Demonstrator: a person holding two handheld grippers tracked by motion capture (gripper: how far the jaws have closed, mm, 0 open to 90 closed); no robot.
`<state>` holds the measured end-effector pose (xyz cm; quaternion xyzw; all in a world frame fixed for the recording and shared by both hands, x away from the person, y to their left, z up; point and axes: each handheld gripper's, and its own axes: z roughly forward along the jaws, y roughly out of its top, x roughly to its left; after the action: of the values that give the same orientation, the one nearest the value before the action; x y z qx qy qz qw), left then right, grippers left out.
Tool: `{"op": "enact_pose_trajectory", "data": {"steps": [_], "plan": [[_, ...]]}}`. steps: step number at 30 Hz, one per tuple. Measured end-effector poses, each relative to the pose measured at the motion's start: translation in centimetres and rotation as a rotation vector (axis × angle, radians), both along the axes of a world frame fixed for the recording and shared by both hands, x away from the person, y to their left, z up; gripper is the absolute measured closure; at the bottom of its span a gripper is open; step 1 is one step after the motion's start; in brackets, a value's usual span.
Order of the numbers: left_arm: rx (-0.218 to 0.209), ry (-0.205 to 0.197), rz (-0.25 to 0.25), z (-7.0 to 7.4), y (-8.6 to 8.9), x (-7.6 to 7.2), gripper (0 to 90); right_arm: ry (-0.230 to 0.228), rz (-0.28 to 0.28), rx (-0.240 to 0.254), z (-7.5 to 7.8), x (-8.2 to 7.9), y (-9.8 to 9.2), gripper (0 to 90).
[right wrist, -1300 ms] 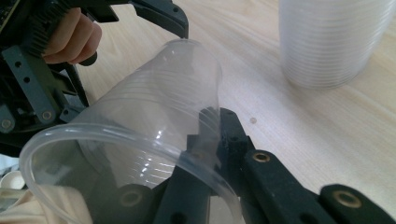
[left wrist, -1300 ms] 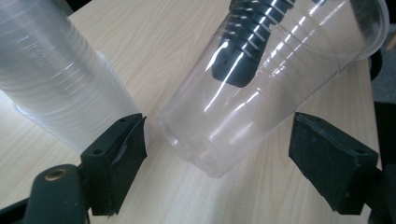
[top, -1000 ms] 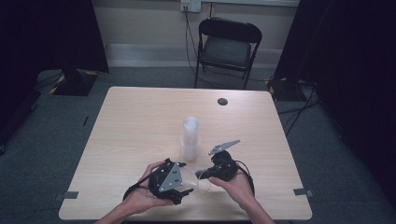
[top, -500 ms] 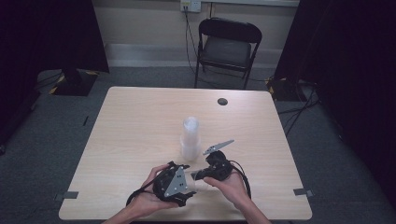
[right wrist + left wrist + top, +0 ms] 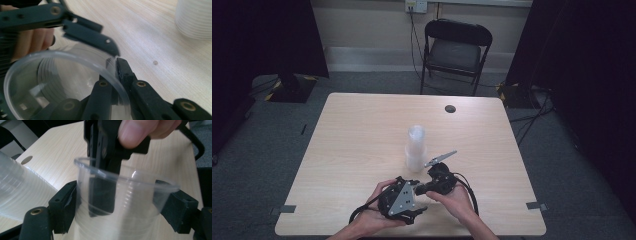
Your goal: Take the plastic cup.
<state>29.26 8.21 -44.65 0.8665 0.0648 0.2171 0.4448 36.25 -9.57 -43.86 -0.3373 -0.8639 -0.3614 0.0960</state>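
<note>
Near the front edge of the counter (image 5: 362,130), between the person's two hands, a single clear plastic cup (image 5: 125,202) is held off the surface, and both grippers bear on it at once. The left gripper (image 5: 120,207) straddles the cup's body from outside: its jaws stand one on each side of the ribbed wall, and they have just been closing in on the cup between them, though whether the pads press yet or only brush the plastic is hard to tell. The right gripper (image 5: 117,72) comes from the opposite side and pinches the cup's rim, one jaw inside the mouth and one outside, jaws together on the thin wall; in the left gripper view that inner jaw shows dark through the plastic. So the cup's long axis runs roughly along the left gripper's line of sight, mouth towards the right gripper, and the left hand (image 5: 367,220) is the one placed to take its weight. The stack of cups (image 5: 415,147) stands upright just beyond the hands, towards the middle of the counter, apart from the held cup. A handover to the left gripper looks likely; squeezing too hard could buckle the soft wall.
</note>
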Motion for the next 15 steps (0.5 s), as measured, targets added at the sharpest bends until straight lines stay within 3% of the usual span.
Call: {"op": "enact_pose_trajectory", "data": {"steps": [15], "plan": [[0.004, -0.024, -0.004, -0.05, -0.04, -0.19, 27.3, 0.012, -0.005, -0.001, -0.19, -0.21, 0.54, 89.3]]}}
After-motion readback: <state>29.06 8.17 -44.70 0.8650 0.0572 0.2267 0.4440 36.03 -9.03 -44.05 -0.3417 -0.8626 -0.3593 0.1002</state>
